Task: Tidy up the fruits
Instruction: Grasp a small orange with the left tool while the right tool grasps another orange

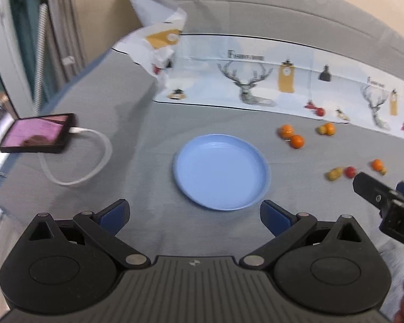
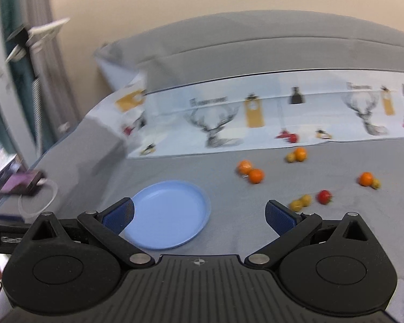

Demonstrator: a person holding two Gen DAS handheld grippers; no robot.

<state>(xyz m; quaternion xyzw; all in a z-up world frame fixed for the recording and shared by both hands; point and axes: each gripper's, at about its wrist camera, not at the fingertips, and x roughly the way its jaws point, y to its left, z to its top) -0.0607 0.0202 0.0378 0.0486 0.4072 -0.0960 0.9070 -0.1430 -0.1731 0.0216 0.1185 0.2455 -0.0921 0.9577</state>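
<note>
Both grippers, left gripper (image 1: 194, 215) and right gripper (image 2: 199, 215), are spread wide, empty. The red fruit (image 2: 324, 196) at 1 o'clock is best straddled squarely, then carried to the blue plate (image 2: 148, 231).

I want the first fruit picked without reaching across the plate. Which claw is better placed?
Right. The right claw, open, sits nearest the yellow fruits and red fruit; the left claw faces the empty blue plate.

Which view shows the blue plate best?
The left wrist view: the plate sits near the centre, whole and fairly sharp, with nothing on it. In the right wrist view the plate is lower left, blurrier, and its near edge is partly covered by a finger of the right gripper.
</note>
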